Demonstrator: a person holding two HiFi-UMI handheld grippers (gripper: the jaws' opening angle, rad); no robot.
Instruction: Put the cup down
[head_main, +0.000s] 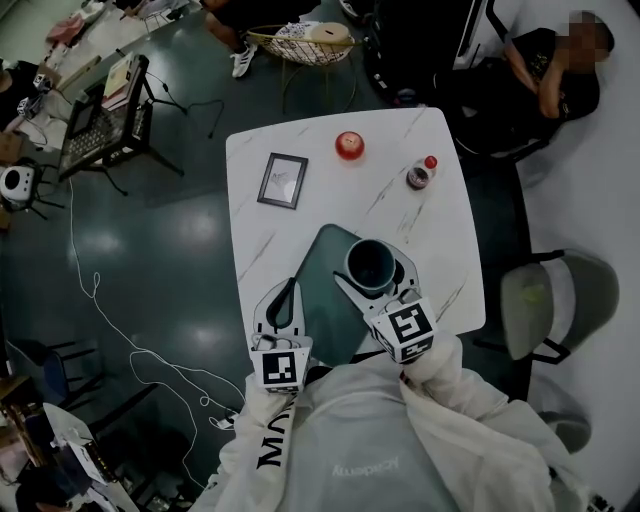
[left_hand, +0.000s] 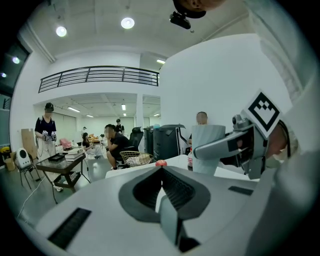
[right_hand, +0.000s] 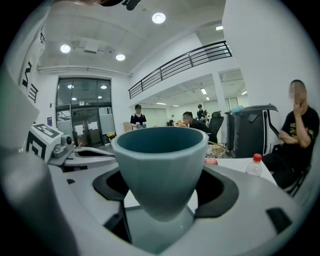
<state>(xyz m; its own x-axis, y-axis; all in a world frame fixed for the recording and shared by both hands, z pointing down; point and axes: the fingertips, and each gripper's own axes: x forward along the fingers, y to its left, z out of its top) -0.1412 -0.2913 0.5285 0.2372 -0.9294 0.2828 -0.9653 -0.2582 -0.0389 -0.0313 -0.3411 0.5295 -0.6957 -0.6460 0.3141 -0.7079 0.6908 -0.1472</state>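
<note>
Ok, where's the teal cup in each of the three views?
Head view: cup lower centre, over the dark mat.
Left gripper view: right of centre, side-on.
Right gripper view: dead centre, between the jaws.
Shared landmark: red apple, farther off on the white table.

The white marbled table (head_main: 440, 240) carries 4 things. A dark-framed picture (head_main: 283, 181) lies flat toward its far left corner and a red round object (head_main: 349, 145) sits by the far edge. A small red-capped bottle (head_main: 421, 174) stands toward the far right corner, and a dark mat (head_main: 318, 285) lies at the near edge.
</note>
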